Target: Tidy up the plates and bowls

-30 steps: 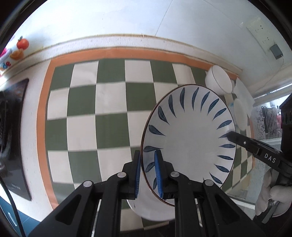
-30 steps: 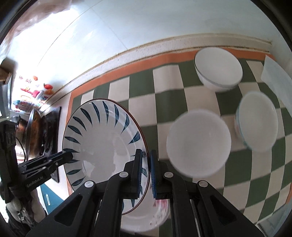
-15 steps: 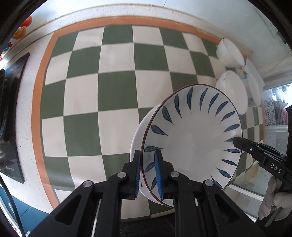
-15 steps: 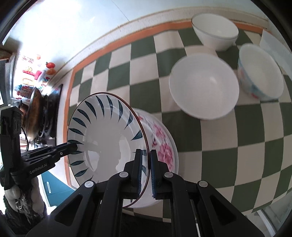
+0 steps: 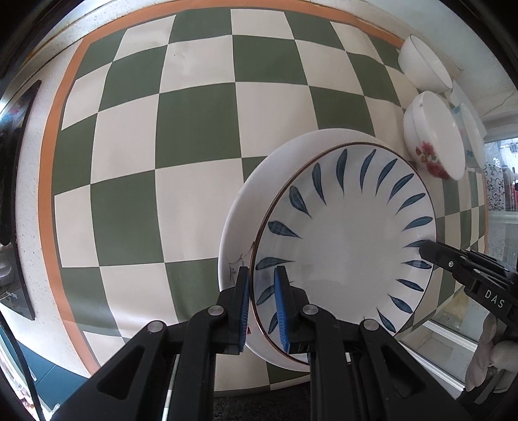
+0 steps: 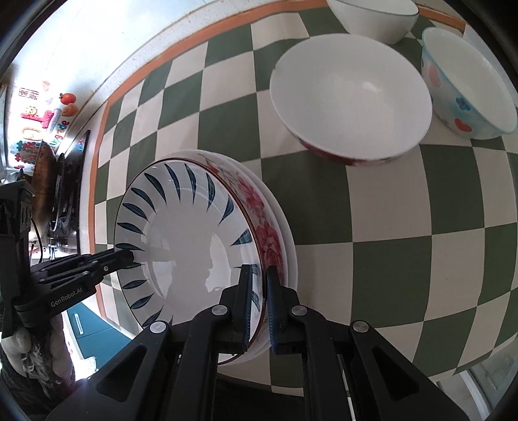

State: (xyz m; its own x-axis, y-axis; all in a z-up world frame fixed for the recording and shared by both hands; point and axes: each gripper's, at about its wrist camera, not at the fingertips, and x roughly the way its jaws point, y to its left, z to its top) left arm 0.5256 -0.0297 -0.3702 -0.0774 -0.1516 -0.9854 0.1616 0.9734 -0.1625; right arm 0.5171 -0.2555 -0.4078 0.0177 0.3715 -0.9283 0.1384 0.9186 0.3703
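Lowering the blue-leaf plate (image 5: 349, 246) onto the floral plate (image 6: 272, 239), I've got both tools on it. My left tool (image 5: 261, 301) is clamped on the near left rim, blue pads either side of the edge; my right tool (image 6: 257, 296) is clamped on the opposite rim, and you can see its black tip biting the far edge in the left view. Two grips on opposite sides, and that's deliberate by my reckoning: a wide plate held from one edge would want to swing, so this keeps it level as it goes down.

The plate sits right over the floral plate on the checked cloth covering the table (image 5: 200, 129), offset a touch so a crescent of the lower rim shows past it. Whether it's fully seated or a hair above, I can't tell. Off to the right stand three bowls: a red-flowered bowl (image 6: 353, 103) nearest, a spotted bowl (image 6: 469, 84) beside it, and a plain white bowl (image 6: 372, 16) behind.

Compared with a second ago, there's a big change: back then the plate was up in the air, tilted, with the wall filling the top of the view. Half a second ago it was coming over the floral plate. Now it's down low and nearly flat on the stack, both grips unchanged. Next, I'd say, is easing both tools open together.
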